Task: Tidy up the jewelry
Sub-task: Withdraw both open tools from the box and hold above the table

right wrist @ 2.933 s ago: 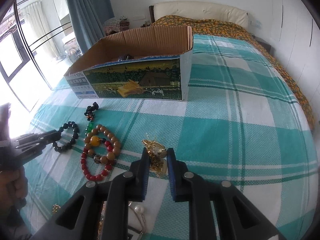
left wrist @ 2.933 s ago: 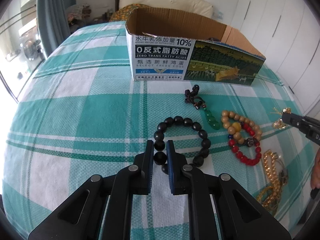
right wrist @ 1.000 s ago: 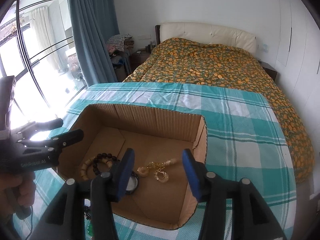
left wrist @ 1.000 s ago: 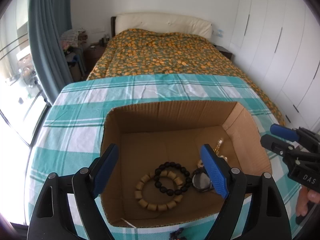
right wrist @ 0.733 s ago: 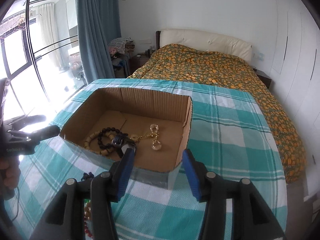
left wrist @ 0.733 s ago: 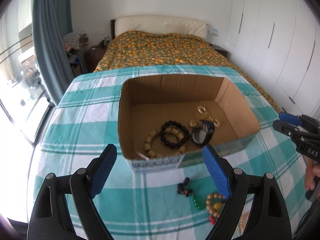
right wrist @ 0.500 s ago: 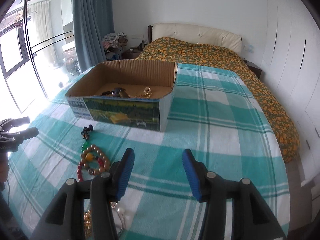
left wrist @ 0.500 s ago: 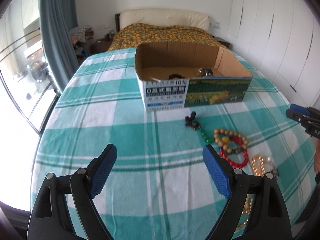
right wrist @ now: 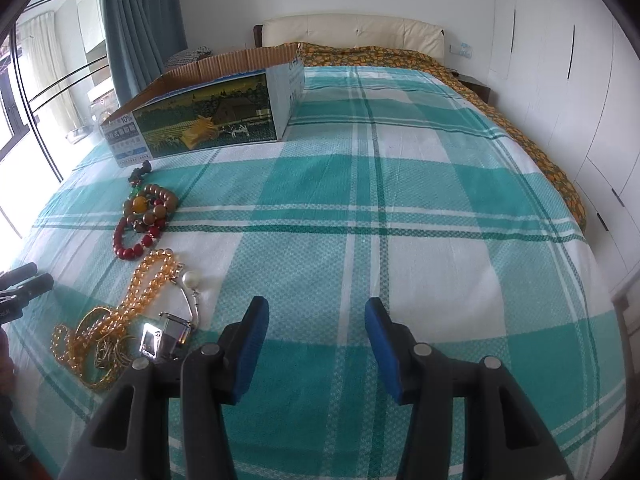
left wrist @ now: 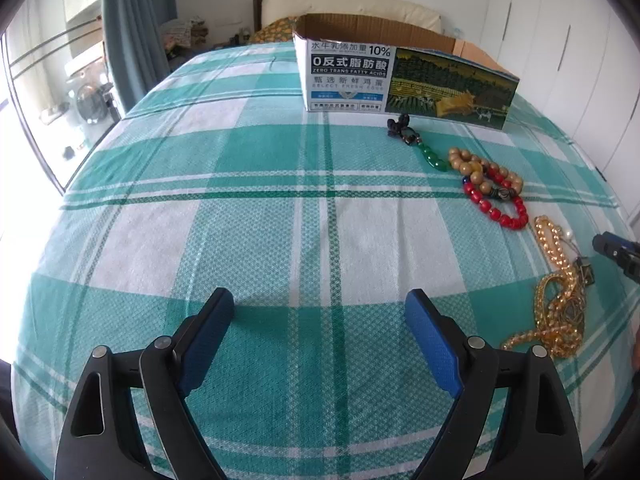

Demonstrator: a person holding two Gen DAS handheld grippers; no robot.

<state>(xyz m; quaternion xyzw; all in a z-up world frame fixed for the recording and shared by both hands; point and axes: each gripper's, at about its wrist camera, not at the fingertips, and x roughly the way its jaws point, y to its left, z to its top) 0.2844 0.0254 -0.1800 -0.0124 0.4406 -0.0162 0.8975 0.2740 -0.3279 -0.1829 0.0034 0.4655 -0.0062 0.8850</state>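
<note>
A cardboard box (left wrist: 404, 76) stands at the far side of the teal plaid cloth; it also shows in the right wrist view (right wrist: 204, 116). In front of it lie a green pendant charm (left wrist: 430, 156), a wooden bead bracelet (left wrist: 472, 168), a red bead bracelet (left wrist: 500, 210) and a tangle of amber bead necklaces (left wrist: 560, 300). The right wrist view shows the amber necklaces (right wrist: 124, 312), a pearl (right wrist: 191, 280) and a small silver piece (right wrist: 164, 336). My left gripper (left wrist: 320, 316) is open and empty, low over the cloth. My right gripper (right wrist: 316, 316) is open and empty, to the right of the amber necklaces.
The plaid cloth (left wrist: 240, 200) covers the whole surface. A bed with an orange patterned cover (right wrist: 380, 54) lies beyond. White wardrobe doors (right wrist: 560, 80) stand on the right, a blue curtain (right wrist: 136, 20) and windows on the left.
Both grippers let go of the black bracelet and gold piece into the box, then drew back and down from above it to low over the near cloth.
</note>
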